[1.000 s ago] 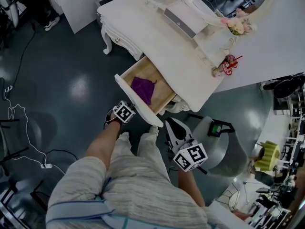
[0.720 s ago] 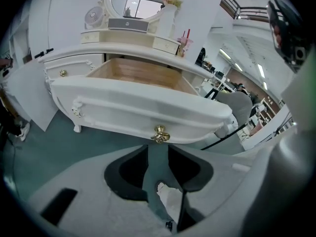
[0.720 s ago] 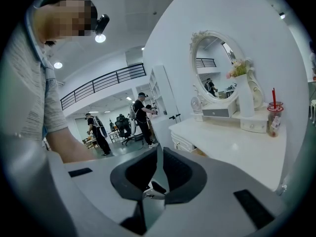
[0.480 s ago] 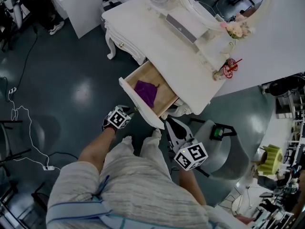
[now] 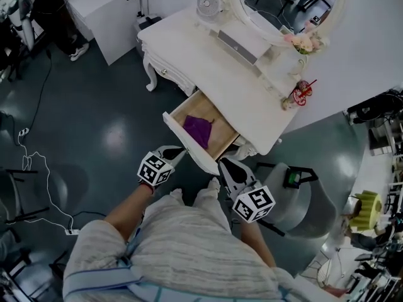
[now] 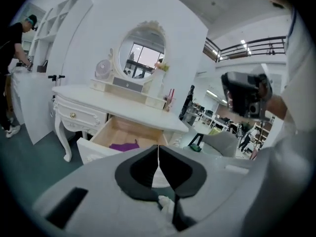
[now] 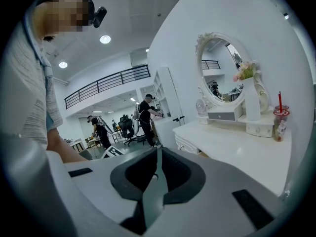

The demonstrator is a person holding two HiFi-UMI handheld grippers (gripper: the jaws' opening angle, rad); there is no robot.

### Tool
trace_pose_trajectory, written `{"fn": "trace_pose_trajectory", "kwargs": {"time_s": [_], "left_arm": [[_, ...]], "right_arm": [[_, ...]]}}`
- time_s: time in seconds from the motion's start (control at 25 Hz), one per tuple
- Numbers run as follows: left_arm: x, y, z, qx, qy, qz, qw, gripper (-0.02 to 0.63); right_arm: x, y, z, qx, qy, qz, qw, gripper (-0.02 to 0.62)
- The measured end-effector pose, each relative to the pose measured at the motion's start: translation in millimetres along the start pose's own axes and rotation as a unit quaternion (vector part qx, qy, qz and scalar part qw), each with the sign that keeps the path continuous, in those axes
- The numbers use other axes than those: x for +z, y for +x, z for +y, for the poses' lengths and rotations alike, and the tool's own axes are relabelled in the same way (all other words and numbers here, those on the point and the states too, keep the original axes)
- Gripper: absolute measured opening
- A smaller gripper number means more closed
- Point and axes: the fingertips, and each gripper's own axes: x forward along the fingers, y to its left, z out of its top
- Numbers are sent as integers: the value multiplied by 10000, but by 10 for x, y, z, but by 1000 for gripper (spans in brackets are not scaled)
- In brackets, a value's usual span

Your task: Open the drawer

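Note:
The white dressing table's drawer [image 5: 189, 145] stands pulled out, and a purple cloth [image 5: 200, 128] lies inside it. The left gripper view shows the same drawer [image 6: 94, 149] and cloth [image 6: 123, 145] ahead and below. My left gripper [image 5: 178, 151] hangs just in front of the drawer's front panel without touching it. Its jaws are closing and the pads meet [image 6: 158, 149] with nothing between them. My right gripper [image 5: 223, 163] is held to the right of the drawer's near corner. It is shut and empty [image 7: 158, 154].
The table top [image 5: 214, 61] carries an oval mirror [image 5: 286, 5], a small fan [image 5: 206, 4], flowers [image 5: 302, 41] and a red-lidded cup [image 5: 302, 90]. A grey stool [image 5: 286, 197] stands on the right, a white cabinet [image 5: 107, 11] behind on the left. Cables [image 5: 31, 162] lie on the floor.
My left gripper has risen from low beside the drawer front and now points at it, with its fingers showing. The right gripper has stayed put. The drawer is open throughout.

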Motion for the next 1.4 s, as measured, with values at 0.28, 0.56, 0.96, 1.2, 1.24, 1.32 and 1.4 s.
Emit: {"fn": "trace_pose_trajectory", "kwargs": {"time_s": [0.28,0.56,0.96,1.2,1.24,1.32,1.4], "left_arm": [[812,-417,-585,-625,124,-1093,9920,20],[1322,-743,-1009,-1014,508,-1742,9782,20],[1448,-827,-1039,-1091,608,-1902,9738,20],[1466,-815,-1105,-1247,584,-1960,9709,21],[1467,-811,-1116,-1275,586,-1968,9703,21],[1475,-804,-1133,-1302,559,-1981,9699,21],[1491,-794,-1142,-1307,513,-1989,9699,21]], "right_arm": [[53,-36,37,-103,-87,-101,9999,12],[102,-127,50,-249,-61,-247,9994,11],[86,-189,103,-307,-118,-249,9991,9],[122,-178,96,-286,-140,-241,9992,9],[115,-179,94,-282,-139,-231,9992,9],[99,-182,85,-276,-126,-204,9993,9],[91,-183,63,-277,-128,-168,9994,9]]}}
